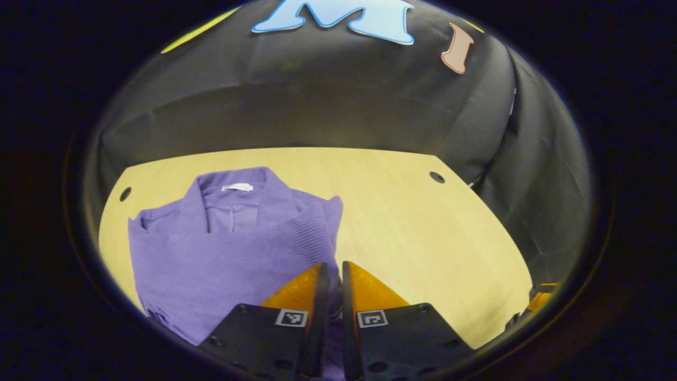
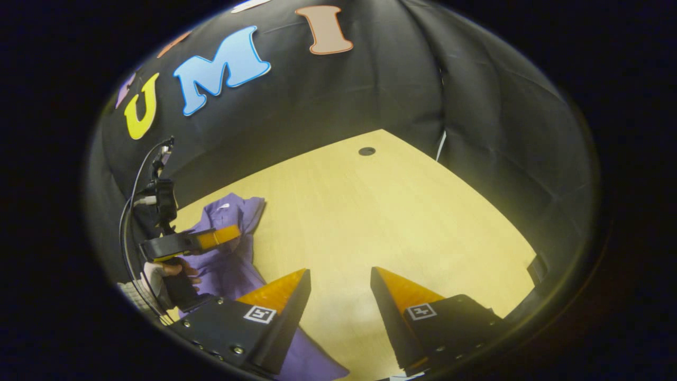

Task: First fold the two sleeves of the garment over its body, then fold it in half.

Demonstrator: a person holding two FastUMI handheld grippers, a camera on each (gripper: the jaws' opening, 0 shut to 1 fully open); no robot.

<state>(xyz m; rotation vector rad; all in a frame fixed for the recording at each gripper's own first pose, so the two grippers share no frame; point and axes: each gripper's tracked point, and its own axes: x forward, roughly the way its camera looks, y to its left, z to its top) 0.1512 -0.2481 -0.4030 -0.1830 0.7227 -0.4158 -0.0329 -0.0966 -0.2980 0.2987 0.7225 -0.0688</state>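
In the left gripper view, the left gripper [image 1: 334, 272] has its jaws nearly together, clamped on a strip of the purple garment [image 1: 227, 254], which lies on the wooden table [image 1: 423, 233] ahead and to the left of the fingers, collar farthest away. One sleeve appears to be folded across the body already; the half fold seems still to come. In the right gripper view, the right gripper [image 2: 338, 280] hangs with jaws wide apart over bare table, empty, the garment's hem just beside its left finger and the left gripper farther off to the left, over the cloth.
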